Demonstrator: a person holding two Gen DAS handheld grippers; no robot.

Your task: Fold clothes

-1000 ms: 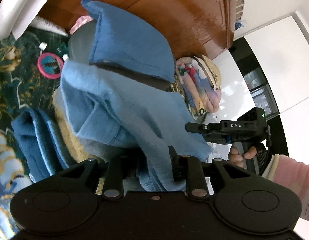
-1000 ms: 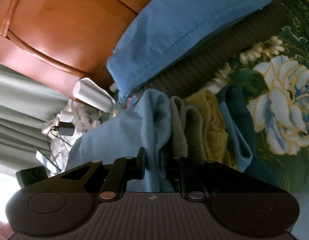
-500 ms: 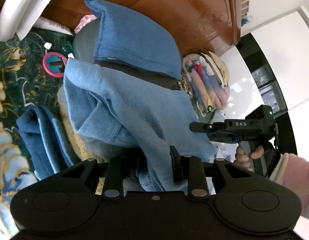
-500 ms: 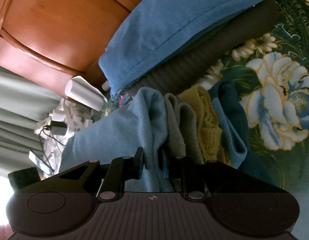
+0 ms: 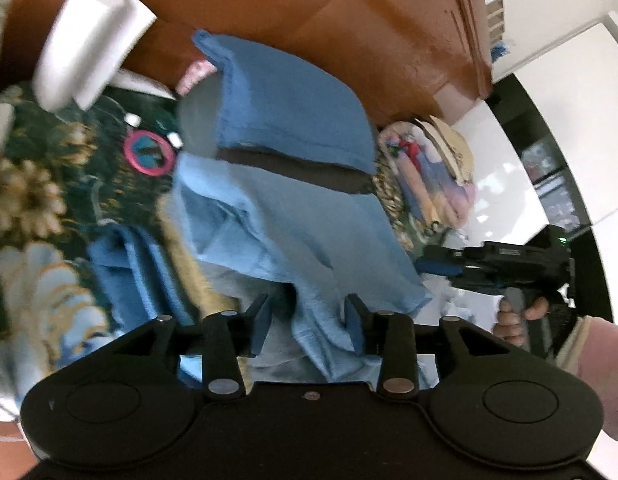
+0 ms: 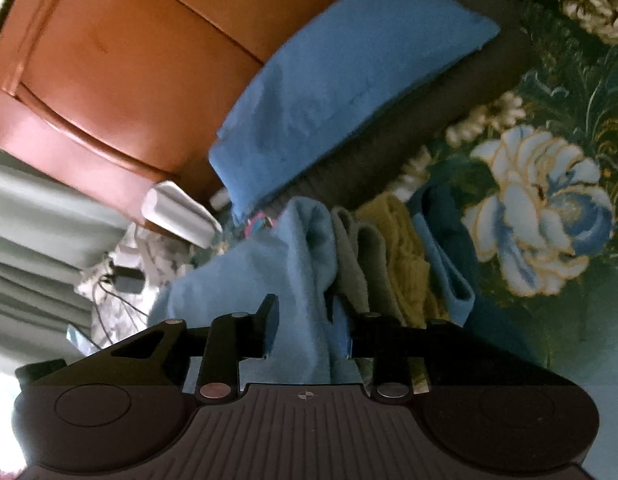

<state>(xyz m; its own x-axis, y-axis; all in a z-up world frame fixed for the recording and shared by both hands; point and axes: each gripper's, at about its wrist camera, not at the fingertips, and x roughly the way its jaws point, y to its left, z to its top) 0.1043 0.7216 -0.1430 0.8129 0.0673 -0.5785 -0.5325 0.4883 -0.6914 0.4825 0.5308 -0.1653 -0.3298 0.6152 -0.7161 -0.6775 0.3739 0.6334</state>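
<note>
The left gripper is matte black: two flat fingers on slim link bars, each bar ending at a round silver pivot screw. Below the screws sits a broad housing with a shallow round disc at each end and a small brass screw at its centre. The right gripper has the same build, but its housing is ribbed, with a small crosshair mark in the middle. Beside its pistol handle, the person's hand emerges from a pink sleeve with a cream cuff.
</note>
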